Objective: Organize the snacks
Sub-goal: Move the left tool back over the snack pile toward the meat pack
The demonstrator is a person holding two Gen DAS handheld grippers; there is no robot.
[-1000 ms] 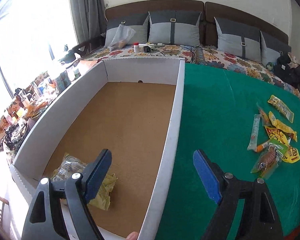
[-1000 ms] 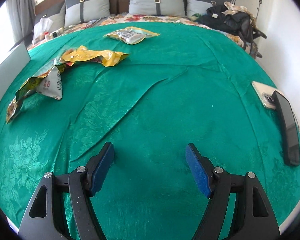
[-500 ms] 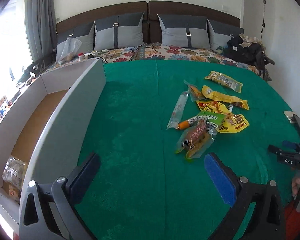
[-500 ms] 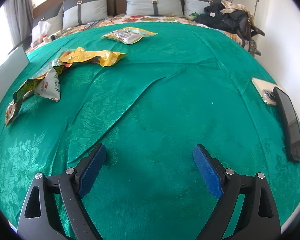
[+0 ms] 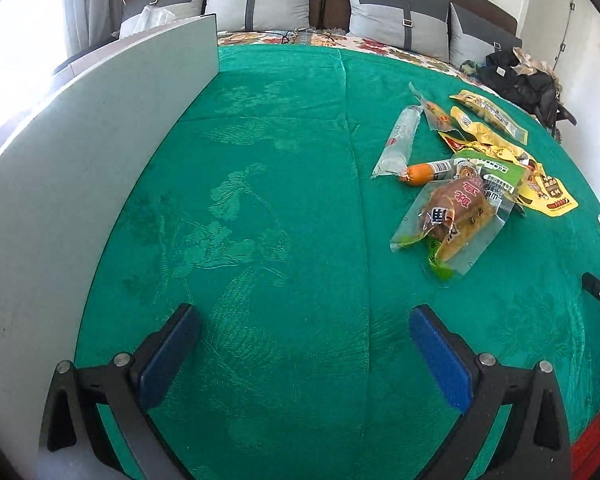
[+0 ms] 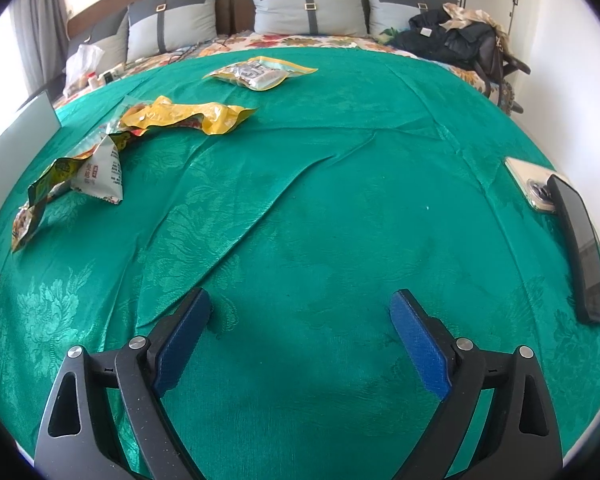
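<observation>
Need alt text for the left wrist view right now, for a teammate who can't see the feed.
The open, empty left gripper hovers over a green patterned cloth, with a cluster of snack packets lying ahead to its right. A tall white box wall runs along its left, and grey pillows line the headboard behind.

Snacks are lying in a loose cluster ahead and to the right of the left tool [image 5: 304, 344]: a clear pouch [image 5: 456, 220] nearest, an orange sausage [image 5: 426, 170], a white tube [image 5: 398, 142] and yellow packets [image 5: 488, 136] overlapping beyond. A white box [image 5: 80, 168] is standing upright on its left.
</observation>
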